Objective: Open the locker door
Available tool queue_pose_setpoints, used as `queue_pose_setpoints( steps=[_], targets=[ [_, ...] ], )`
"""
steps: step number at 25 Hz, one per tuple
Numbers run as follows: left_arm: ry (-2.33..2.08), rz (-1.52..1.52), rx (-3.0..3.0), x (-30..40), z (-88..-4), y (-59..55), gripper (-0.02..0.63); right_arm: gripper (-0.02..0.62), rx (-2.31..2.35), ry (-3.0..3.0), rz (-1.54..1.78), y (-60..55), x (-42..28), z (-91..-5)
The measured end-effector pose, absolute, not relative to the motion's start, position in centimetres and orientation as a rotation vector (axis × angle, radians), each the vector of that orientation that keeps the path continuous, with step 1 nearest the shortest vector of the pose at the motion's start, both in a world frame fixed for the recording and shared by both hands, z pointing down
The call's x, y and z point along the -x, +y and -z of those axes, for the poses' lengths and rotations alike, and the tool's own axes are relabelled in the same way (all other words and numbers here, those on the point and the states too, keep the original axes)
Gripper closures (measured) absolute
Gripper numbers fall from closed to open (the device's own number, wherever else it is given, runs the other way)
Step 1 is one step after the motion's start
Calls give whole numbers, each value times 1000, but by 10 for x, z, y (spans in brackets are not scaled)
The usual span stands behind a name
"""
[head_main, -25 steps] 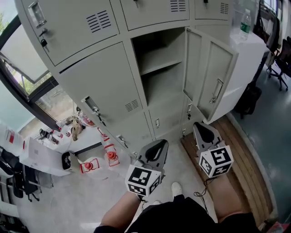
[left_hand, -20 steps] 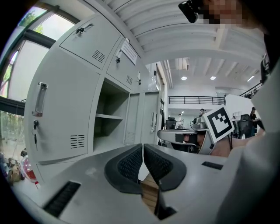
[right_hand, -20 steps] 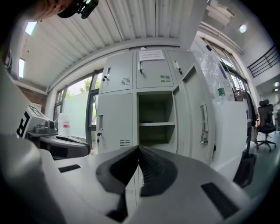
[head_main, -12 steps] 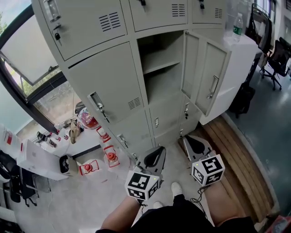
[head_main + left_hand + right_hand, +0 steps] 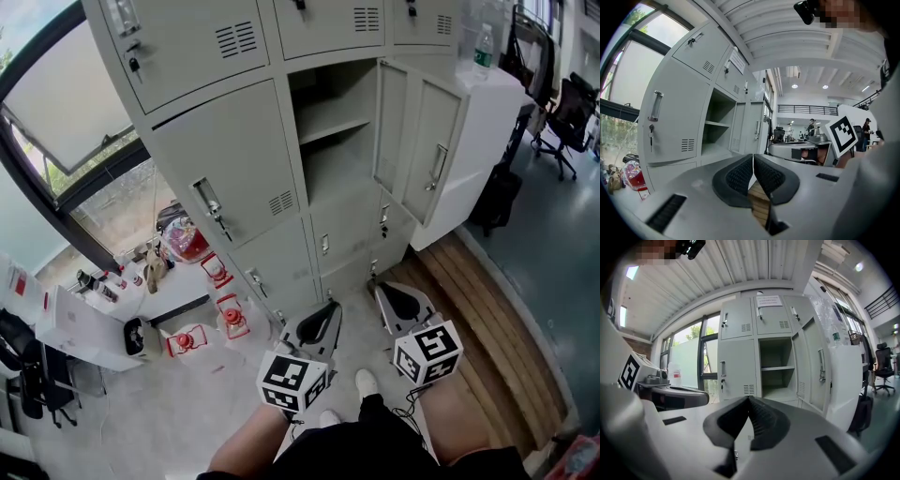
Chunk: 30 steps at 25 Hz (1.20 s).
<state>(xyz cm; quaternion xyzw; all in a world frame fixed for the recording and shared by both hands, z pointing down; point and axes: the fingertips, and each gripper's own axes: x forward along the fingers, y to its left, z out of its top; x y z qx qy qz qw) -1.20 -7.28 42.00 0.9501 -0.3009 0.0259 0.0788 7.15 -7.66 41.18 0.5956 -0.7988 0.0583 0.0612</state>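
The grey locker bank fills the head view. The middle compartment (image 5: 336, 127) stands open, with its shelf bare. Its door (image 5: 433, 155) is swung out to the right, handle (image 5: 437, 169) facing out. Both grippers hang low by the person's legs, well short of the lockers. My left gripper (image 5: 331, 307) is shut with nothing between its pads (image 5: 740, 176). My right gripper (image 5: 380, 290) is shut too and holds nothing. The open compartment (image 5: 775, 369) and its door (image 5: 819, 366) lie ahead in the right gripper view, and the compartment (image 5: 717, 129) also shows in the left gripper view.
A closed locker door with a handle (image 5: 208, 200) is left of the open one. Red items (image 5: 187, 242) and a white box (image 5: 82, 328) lie on the floor at the left. A wooden platform (image 5: 483, 300), a white cabinet with a bottle (image 5: 483, 47) and an office chair (image 5: 565, 117) stand at the right.
The head view has swung a little, so the lockers sit more to the right of the frame. Both grippers stay shut, and the right one has drifted slightly toward the body. The door remains open.
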Motion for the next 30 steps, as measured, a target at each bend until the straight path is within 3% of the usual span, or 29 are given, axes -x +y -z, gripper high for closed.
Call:
queue_pose_setpoints(
  steps=[30],
  targets=[
    [-868,-60,-2878,28,-413,-41,584,541,-1798,-2416,-146,-39,-48,-409]
  ],
)
